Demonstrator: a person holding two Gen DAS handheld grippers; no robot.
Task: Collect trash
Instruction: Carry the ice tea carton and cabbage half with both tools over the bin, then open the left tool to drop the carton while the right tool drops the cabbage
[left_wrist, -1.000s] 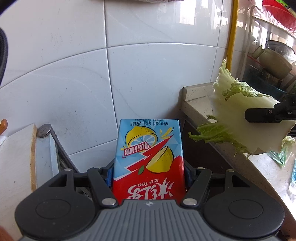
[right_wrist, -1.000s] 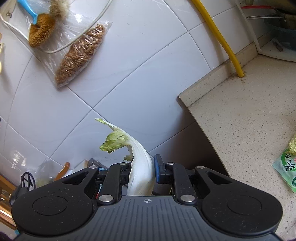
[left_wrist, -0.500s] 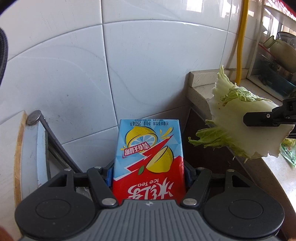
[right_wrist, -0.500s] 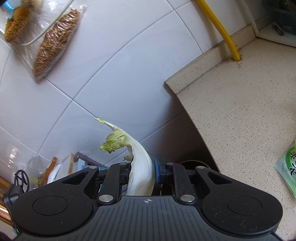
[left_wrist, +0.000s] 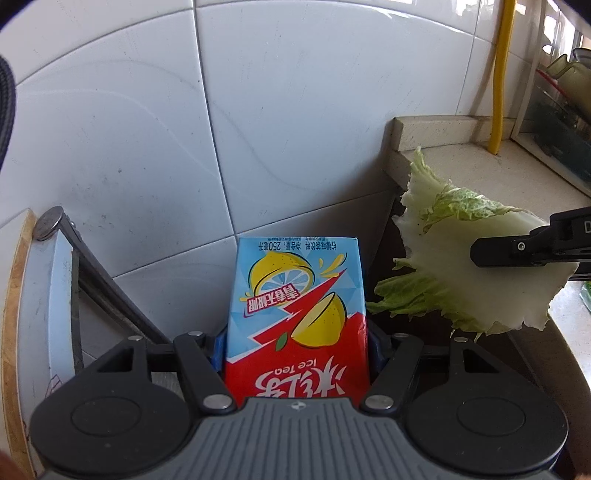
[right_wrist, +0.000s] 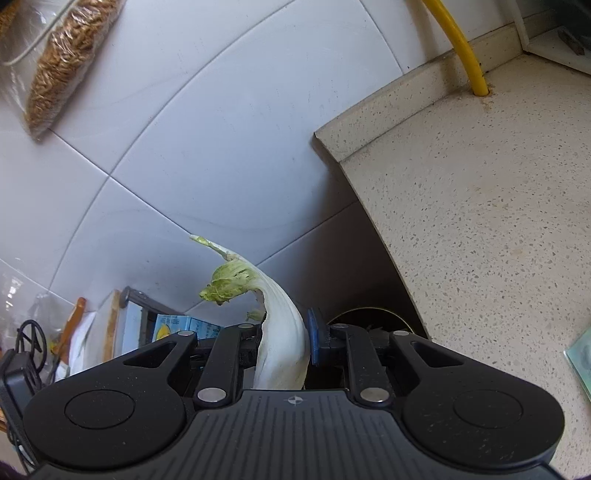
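White wall tiles (left_wrist: 147, 129) back a speckled stone desk (right_wrist: 480, 206), both grippers carrying trash beside its edge.

Left gripper (left_wrist: 295, 350) has its fingers clamped on an ice tea carton (left_wrist: 295, 314), blue above and red below, printed upside down with "Ice Tea", Chinese characters, lemon halves and a 250 volume mark. Right gripper (right_wrist: 284, 343) pinches the pale stalk of a cabbage leaf (right_wrist: 280, 332) between nearly closed fingers, its green frill pointing outward. A yellow pipe (right_wrist: 461, 48) rises from the desk's back corner. A bag of brown strands (right_wrist: 62, 66) hangs on the tiles.
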